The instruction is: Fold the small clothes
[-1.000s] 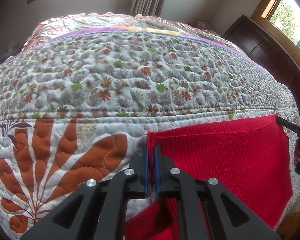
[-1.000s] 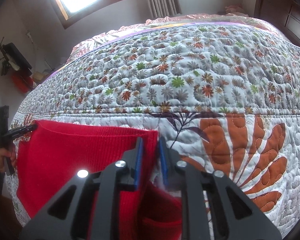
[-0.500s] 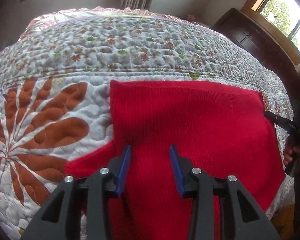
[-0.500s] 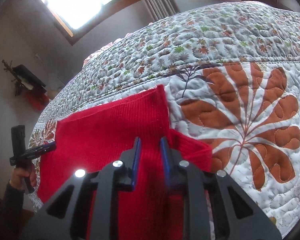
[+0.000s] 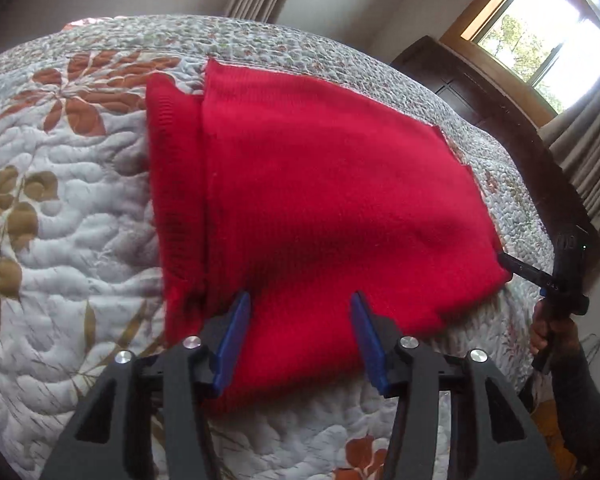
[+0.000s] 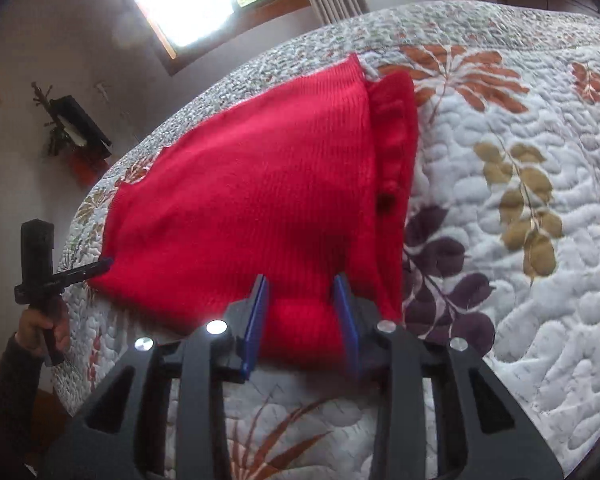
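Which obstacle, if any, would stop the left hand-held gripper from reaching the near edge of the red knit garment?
Probably none. The left hand-held gripper hovers open right over the red knit garment, whose near edge lies uncovered on the quilt.

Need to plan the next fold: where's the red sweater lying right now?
The red sweater lies on the quilted bedspread, ahead of both open grippers.

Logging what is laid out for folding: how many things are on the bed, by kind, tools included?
Red knitted garment: 1
Floral quilt under it: 1
Hand-held tools: 2, left tool and right tool, both open above the garment's near edge
Total: 4
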Available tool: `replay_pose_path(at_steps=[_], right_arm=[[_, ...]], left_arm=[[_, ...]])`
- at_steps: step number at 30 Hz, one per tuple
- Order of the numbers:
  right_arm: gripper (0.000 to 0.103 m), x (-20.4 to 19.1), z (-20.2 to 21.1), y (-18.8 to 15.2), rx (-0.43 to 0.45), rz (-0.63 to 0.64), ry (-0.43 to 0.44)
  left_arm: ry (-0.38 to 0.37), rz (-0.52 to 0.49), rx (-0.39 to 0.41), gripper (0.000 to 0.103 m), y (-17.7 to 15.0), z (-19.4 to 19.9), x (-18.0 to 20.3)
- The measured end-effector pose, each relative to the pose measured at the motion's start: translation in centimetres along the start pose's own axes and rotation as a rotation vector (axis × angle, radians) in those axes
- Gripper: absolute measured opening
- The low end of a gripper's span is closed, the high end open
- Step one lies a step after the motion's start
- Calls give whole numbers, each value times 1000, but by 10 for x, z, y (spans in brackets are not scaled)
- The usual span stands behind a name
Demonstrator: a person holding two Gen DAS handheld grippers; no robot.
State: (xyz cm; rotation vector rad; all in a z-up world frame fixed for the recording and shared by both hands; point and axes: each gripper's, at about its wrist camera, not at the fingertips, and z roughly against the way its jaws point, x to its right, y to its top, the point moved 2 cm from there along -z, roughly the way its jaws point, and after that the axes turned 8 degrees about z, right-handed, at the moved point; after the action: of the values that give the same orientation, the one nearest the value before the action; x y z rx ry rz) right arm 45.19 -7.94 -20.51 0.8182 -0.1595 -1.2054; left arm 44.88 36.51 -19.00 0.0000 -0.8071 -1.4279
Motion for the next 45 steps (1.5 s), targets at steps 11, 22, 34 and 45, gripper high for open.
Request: replay_pose_path(at_steps=[11, 22, 34, 45], right_arm=[[65, -123, 104, -49, -23, 116, -35], [91, -303, 193, -102, 112, 471, -169], [92, -364, 167, -80, 120, 636, -186], [92, -361, 88, -43, 101, 771, -301]], left_arm=[[-71, 133, -57, 99, -47, 99, 25], [-119, 212, -3, 99, -74, 205, 6], [-101, 240, -16, 99, -17, 202, -29], [-173, 321, -130, 99, 63, 85, -74]])
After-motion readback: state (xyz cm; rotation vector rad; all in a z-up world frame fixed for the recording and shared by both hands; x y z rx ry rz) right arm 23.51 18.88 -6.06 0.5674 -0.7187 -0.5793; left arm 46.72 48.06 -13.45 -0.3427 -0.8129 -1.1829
